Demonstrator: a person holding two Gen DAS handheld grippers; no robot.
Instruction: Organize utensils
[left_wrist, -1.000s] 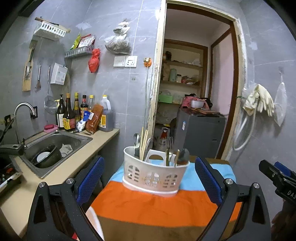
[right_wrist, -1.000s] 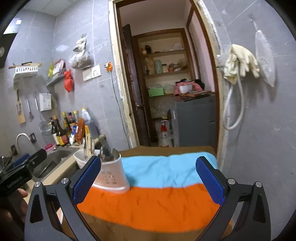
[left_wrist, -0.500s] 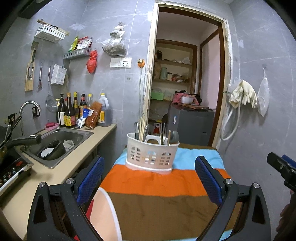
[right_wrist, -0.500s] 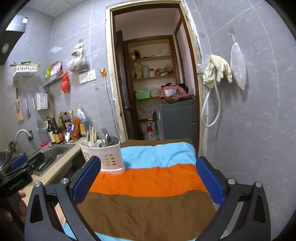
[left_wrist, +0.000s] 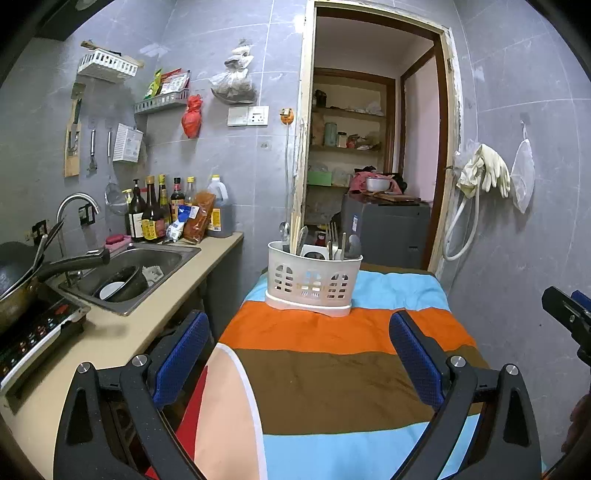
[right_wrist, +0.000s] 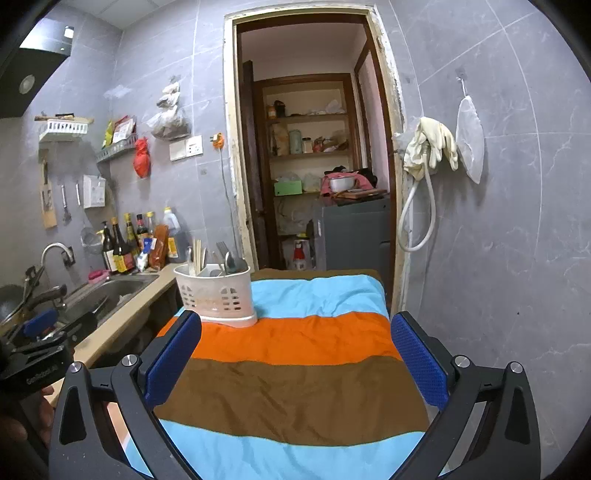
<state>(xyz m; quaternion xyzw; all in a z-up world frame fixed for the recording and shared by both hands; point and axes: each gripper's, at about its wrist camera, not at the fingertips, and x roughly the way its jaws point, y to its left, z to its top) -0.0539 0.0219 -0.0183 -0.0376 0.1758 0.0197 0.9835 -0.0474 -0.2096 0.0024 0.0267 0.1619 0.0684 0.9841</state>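
Left to right: sink (left_wrist: 125, 266) and counter beside the striped cloth (left_wrist: 332, 332); white utensil caddy (left_wrist: 314, 280) upright near the far left corner of the cloth-covered worktop, chopsticks (left_wrist: 294, 230), forks and spoons standing in its compartments. Left hand-held gripper (left_wrist: 299, 354) and right hand-held gripper (right_wrist: 295, 354) both spread wide and empty, now pulled well back from the caddy compared with a second ago, when it filled the near field. No loose utensil visible on the cloth; sorting judged complete or nearly so, withdrawal under way
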